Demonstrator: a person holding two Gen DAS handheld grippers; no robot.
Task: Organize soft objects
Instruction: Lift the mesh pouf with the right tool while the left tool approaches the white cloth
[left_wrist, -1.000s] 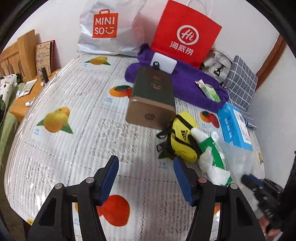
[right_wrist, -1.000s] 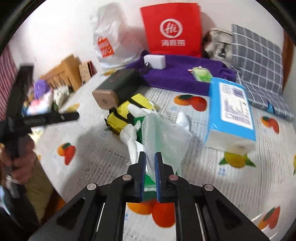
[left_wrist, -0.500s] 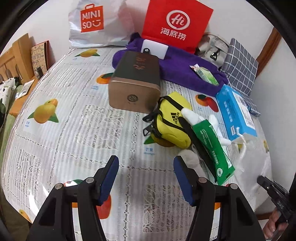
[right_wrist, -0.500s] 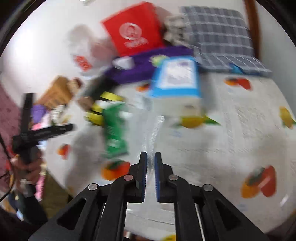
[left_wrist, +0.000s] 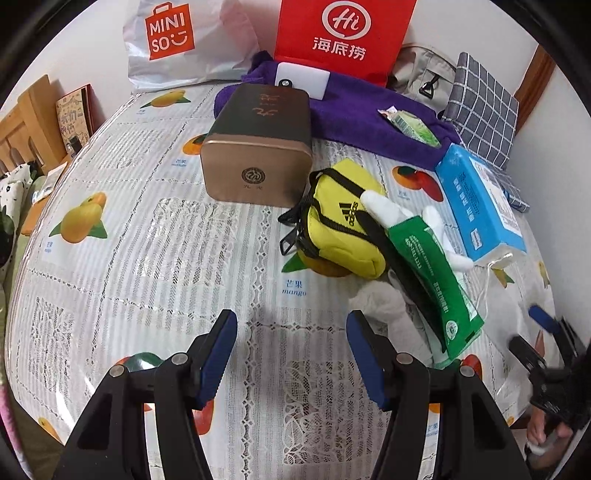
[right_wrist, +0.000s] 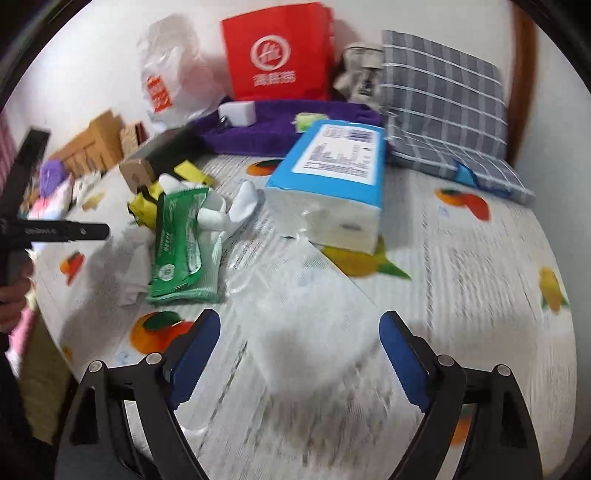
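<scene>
Now both my grippers, left (left_wrist: 291, 345) and right (right_wrist: 299, 343), gape wide and hold nothing. The clear plastic bag (right_wrist: 295, 306) lies flat just before the right one, beside the green pack (right_wrist: 181, 240). I judge the next step is picking up another soft item.

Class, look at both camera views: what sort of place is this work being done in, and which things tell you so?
Probably a bedroom at home: the items lie on a bed under a fruit-print cover, a checked pillow leans on the wall, and a wooden headboard stands at the side.
</scene>
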